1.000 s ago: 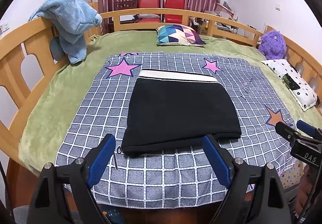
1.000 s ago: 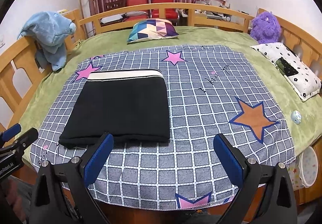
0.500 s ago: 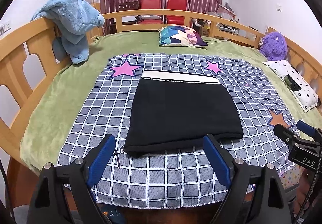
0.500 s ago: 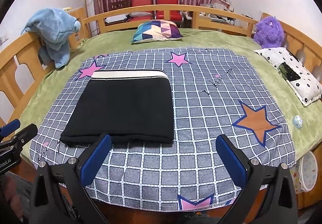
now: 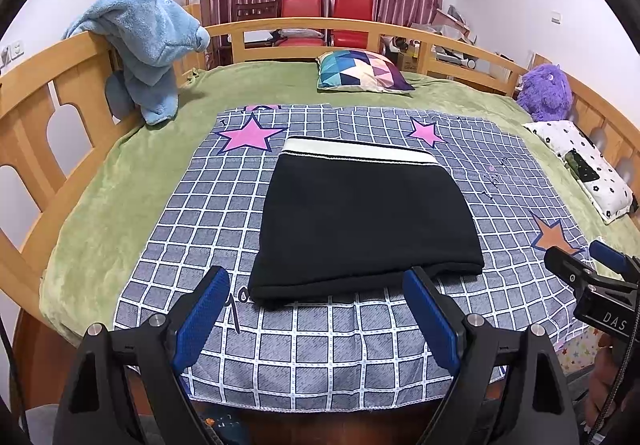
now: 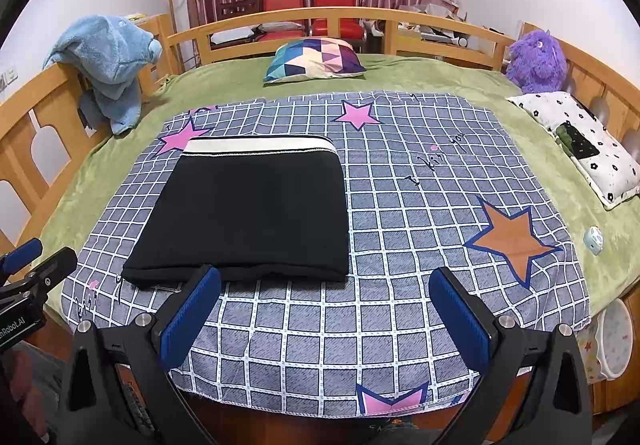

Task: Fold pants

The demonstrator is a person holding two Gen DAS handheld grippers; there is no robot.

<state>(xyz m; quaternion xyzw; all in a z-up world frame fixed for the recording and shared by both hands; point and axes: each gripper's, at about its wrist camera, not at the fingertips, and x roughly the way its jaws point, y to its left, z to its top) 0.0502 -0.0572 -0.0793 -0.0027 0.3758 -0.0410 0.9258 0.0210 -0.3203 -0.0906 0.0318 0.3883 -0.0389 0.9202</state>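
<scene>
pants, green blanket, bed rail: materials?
Pants: matte black fabric, looks like a soft knit, with a cream ribbed-looking waistband; the weave is too fine to confirm.
Blanket: green plush fleece, with fuzzy nap and soft sheen.
Rail: light wood, smooth and probably varnished, with visible grain.

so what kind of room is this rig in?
Most likely a bedroom at home: a wooden-railed bed with a green blanket, a geometric-print pillow and a purple plush toy. Folded black pants lie on a checked sheet.
</scene>
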